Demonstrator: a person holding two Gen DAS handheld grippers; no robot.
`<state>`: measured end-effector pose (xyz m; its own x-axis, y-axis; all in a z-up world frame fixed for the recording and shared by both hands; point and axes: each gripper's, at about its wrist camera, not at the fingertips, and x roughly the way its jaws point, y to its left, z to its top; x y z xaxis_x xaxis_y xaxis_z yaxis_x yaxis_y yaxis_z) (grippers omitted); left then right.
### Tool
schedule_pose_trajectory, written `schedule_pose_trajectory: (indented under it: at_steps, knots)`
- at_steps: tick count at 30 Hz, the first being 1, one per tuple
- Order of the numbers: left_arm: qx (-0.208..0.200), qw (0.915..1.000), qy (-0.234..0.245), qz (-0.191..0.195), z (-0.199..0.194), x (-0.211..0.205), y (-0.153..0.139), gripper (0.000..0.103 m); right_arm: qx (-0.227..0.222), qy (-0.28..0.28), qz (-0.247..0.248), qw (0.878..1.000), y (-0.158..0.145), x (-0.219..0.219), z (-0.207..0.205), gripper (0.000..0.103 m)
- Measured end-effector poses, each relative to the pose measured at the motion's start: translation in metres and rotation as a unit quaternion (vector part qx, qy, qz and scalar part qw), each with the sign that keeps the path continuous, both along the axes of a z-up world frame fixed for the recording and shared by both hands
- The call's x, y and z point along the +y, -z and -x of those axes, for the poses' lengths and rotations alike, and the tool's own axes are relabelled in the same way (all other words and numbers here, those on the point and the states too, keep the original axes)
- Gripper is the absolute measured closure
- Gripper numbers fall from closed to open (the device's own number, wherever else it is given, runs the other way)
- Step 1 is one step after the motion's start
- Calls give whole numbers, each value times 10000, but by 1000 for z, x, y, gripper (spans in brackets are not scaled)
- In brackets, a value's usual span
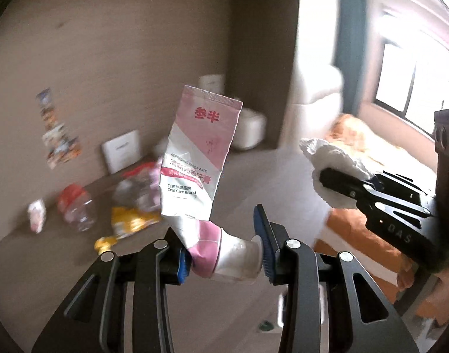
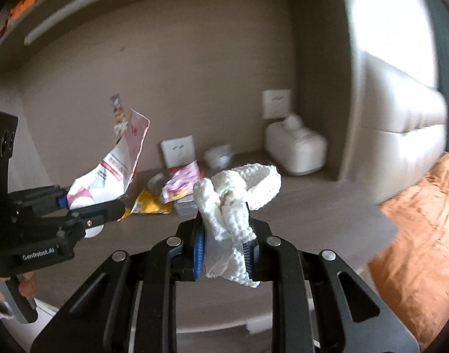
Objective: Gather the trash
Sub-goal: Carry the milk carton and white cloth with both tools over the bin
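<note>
- The left tool (image 1: 224,253) squeezes the cap end of a pink and white toothpaste tube (image 1: 198,158), which sticks up in the air.
- The right tool (image 2: 224,235) pinches a crumpled white tissue (image 2: 233,197) above the bench (image 2: 298,206).
- More trash lies on the bench: a yellow wrapper (image 2: 149,204) and a clear jar with a red lid (image 1: 75,207).

Brown shelf top (image 2: 298,206) set in a wall niche, carrying a yellow wrapper (image 2: 149,204), a pink packet (image 2: 183,184), a red-capped clear jar (image 1: 75,206) and a white tissue box (image 2: 298,150).
</note>
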<state>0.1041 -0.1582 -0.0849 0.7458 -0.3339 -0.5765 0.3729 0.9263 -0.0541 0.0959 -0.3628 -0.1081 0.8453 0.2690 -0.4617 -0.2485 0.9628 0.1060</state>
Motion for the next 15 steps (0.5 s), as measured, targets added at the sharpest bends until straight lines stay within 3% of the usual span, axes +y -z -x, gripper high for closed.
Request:
schedule_pose_trajectory:
  at_steps: [6,15]
  knots:
    - [-26,9955,944,-49,29,-71,1,66,31,721,29,9974,-2,-59,55,80]
    - [393,9775,2052,-282,63,-181,52,66,543,1651,-12,9848,38,-133,109,80]
